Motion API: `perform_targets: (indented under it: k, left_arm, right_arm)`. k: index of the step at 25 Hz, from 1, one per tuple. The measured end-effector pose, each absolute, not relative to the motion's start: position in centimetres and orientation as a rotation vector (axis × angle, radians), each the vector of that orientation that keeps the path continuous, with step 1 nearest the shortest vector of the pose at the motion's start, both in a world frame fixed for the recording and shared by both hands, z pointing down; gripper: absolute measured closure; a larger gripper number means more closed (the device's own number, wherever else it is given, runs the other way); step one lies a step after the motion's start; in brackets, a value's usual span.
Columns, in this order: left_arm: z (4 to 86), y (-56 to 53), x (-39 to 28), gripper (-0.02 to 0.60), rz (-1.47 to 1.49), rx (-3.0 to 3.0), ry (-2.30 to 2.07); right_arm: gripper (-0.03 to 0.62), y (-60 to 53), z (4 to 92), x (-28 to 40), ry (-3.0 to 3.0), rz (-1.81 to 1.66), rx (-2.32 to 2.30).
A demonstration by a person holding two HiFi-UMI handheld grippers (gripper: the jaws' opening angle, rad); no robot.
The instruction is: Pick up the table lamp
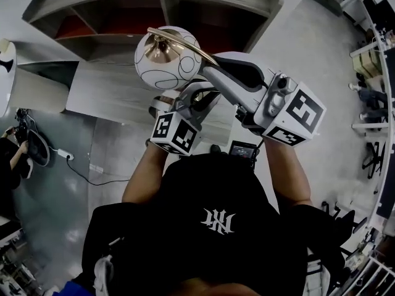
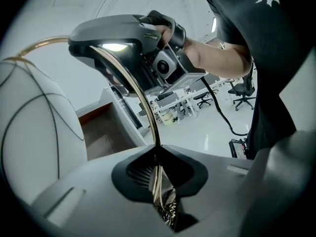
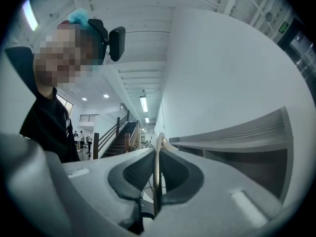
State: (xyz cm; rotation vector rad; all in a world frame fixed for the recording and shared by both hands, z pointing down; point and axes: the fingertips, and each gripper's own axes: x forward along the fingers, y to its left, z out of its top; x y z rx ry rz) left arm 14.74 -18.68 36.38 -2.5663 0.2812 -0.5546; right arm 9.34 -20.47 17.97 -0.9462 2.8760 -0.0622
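Observation:
The table lamp has a white globe shade (image 1: 168, 57) with thin dark lines and a curved brass rod (image 1: 185, 44) arching over it. It hangs in the air in front of the person. My left gripper (image 1: 187, 97) comes from below the globe; in the left gripper view it (image 2: 158, 154) is shut on the brass rod (image 2: 148, 112), with the globe (image 2: 34, 132) close on the left. My right gripper (image 1: 210, 71) reaches in from the right; in the right gripper view it (image 3: 157, 154) is shut on the same thin rod (image 3: 157, 177). The lamp's base is hidden.
A grey open shelf unit (image 1: 154, 5) and a white counter (image 1: 117, 85) lie ahead below the lamp. A cable with a power strip (image 1: 68, 156) runs over the floor at left, near another person (image 1: 12, 153). Office chairs (image 2: 242, 90) and desks stand behind.

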Motion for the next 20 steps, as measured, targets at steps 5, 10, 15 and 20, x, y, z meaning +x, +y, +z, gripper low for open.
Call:
perform_targets:
  k: [5, 10, 15, 20]
  left_arm:
    - [35.2, -18.1, 14.9, 0.537, -0.533, -2.563, 0.267]
    - [34.4, -17.7, 15.1, 0.537, -0.532, -2.552, 0.261]
    - [34.1, -17.4, 15.0, 0.537, -0.535, -2.547, 0.259]
    - [33.9, -17.1, 14.9, 0.537, -0.523, -2.547, 0.255]
  right_arm:
    - [0.554, -19.8, 16.7, 9.6, 2.871, -0.069, -0.906]
    - [0.554, -19.2, 15.8, 9.4, 2.872, -0.067, -0.877]
    - [0.554, -19.0, 15.4, 9.2, 2.866, -0.076, -0.871]
    - [0.554, -18.9, 15.3, 9.3, 2.859, -0.072, -0.877]
